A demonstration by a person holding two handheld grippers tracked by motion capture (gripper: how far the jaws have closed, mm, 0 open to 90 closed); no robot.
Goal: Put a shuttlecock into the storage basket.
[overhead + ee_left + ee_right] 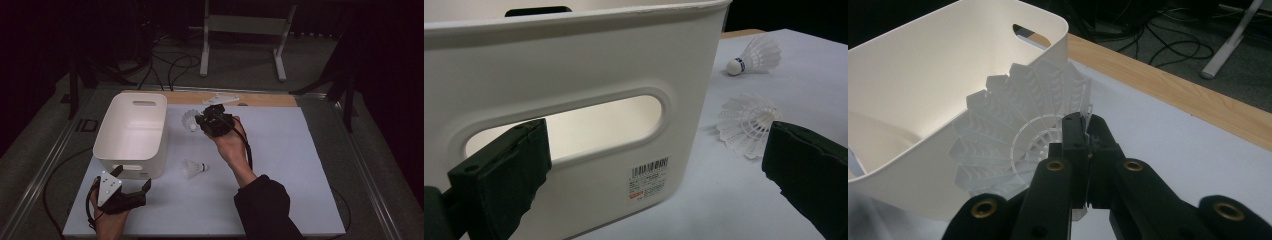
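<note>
A bin [131, 134] is set left on the counter [280, 165]; one shuttlecock [194, 168] lies just right of it.

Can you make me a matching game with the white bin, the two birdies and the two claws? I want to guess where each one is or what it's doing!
Things:
1. white bin
2. held shuttlecock
3. loose shuttlecock
4. left claw

Places or states:
A. pinched in the shut right claw
B. lying alone on the white mat
C. open, near the bin's handle slot
D. standing on the mat's left part

Pairs: 1-D, 2-A, 3-B, 4-C
</note>
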